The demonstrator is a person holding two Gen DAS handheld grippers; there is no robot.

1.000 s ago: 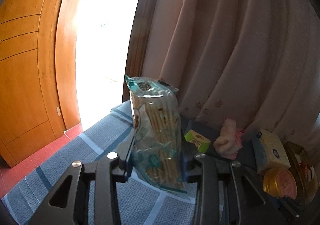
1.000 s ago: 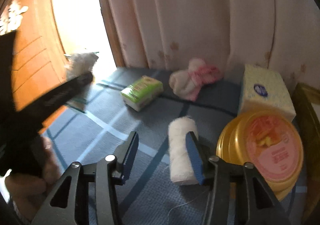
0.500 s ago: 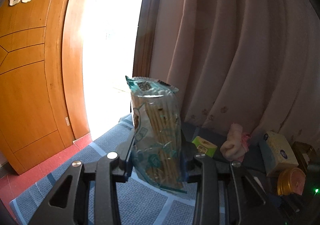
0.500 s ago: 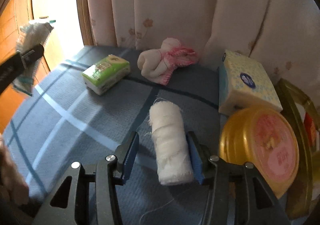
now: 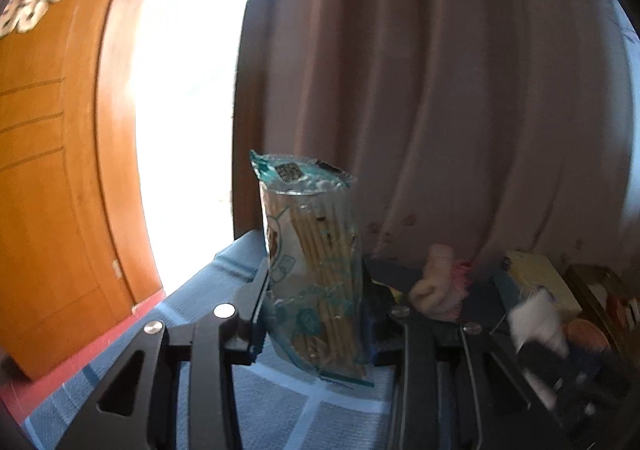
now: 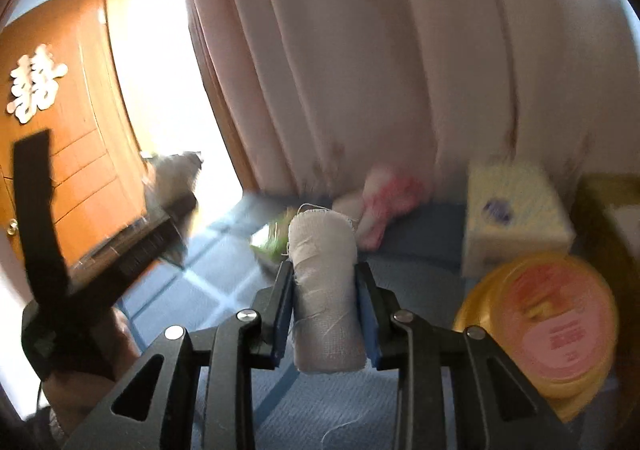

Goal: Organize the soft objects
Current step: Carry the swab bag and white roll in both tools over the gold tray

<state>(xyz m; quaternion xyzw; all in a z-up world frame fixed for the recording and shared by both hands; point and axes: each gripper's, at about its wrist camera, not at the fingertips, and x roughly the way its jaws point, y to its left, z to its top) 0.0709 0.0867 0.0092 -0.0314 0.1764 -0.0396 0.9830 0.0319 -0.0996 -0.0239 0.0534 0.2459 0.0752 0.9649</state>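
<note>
My left gripper (image 5: 316, 314) is shut on a clear bag of thin sticks (image 5: 314, 270) and holds it upright above the blue checked cloth (image 5: 280, 402). In the right wrist view, my right gripper (image 6: 325, 290) has a white gauze roll (image 6: 324, 290) between its fingers. Its jaws are closing and both blue pads press on the roll's sides, which stands clear of the cloth (image 6: 208, 290). The left gripper's fingers (image 6: 160, 238) and its bag (image 6: 172, 174) show blurred at the left there. The gauze roll (image 5: 536, 314) also shows at the right edge of the left wrist view.
A pink-and-white rolled cloth (image 6: 384, 194), a green tissue pack (image 6: 272, 242), a yellow tissue box (image 6: 516, 218) and a round yellow tin with a pink lid (image 6: 552, 322) lie on the cloth by the curtain (image 6: 360, 70). A wooden door (image 6: 60, 170) stands at the left.
The right gripper has shut on the gauze roll and raised it off the cloth. The left gripper still holds the bag, slightly rolled.
</note>
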